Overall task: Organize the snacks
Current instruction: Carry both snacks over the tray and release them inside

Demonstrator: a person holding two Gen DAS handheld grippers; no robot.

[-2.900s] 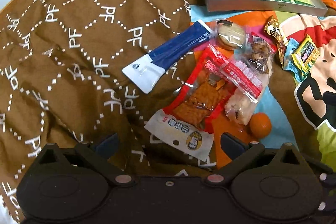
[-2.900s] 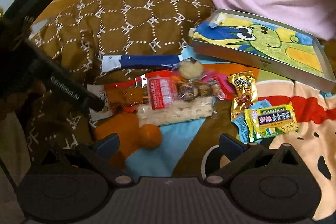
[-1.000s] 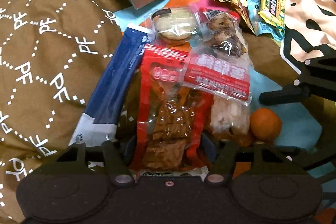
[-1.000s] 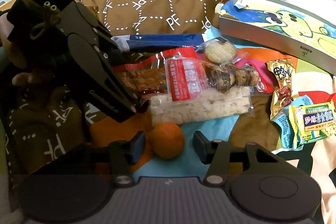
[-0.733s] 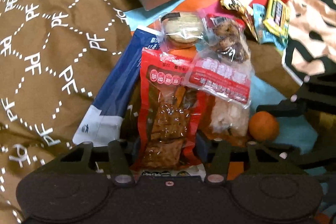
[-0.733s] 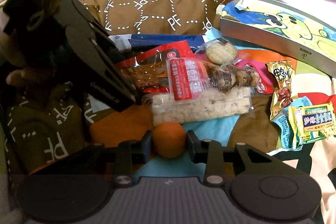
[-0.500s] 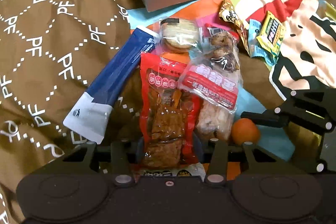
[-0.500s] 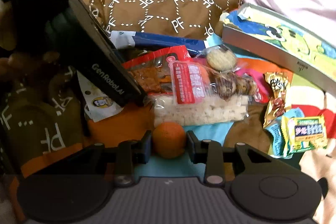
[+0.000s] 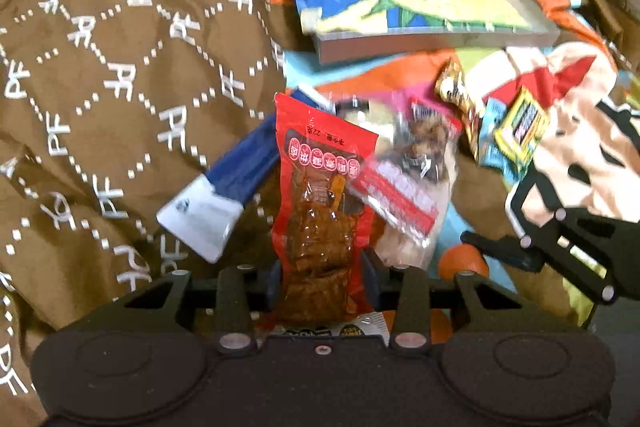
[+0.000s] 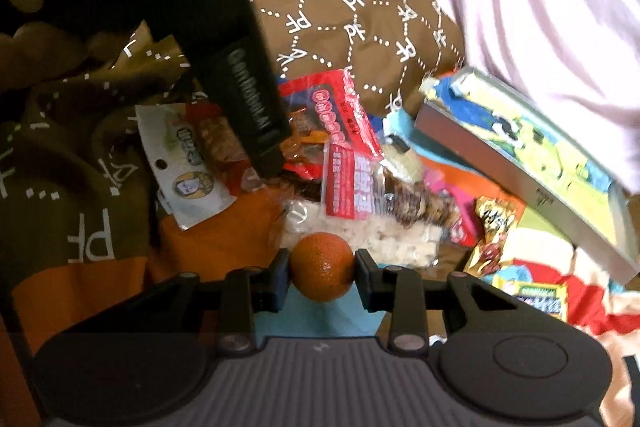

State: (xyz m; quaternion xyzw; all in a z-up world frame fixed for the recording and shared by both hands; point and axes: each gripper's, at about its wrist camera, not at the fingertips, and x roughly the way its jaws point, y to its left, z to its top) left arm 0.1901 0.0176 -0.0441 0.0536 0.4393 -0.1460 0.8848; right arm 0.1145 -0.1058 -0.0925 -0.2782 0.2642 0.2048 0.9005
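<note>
Dim, motion-blurred fisheye views, dark corners

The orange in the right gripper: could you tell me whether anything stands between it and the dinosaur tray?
The right gripper is shut on the orange. On the bedding between it and the dinosaur tray lie the clear bag of white pieces and the gold wrapper. Carried above them, nothing visible should block it.

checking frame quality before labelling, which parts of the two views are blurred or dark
Left wrist view: the far snacks and the dinosaur box are motion-smeared; the red snack pack in the left gripper stays fairly sharp; fisheye bends the edges. Right wrist view: the orange is crisp, the left side dark, the right-hand packets smeared.
</note>
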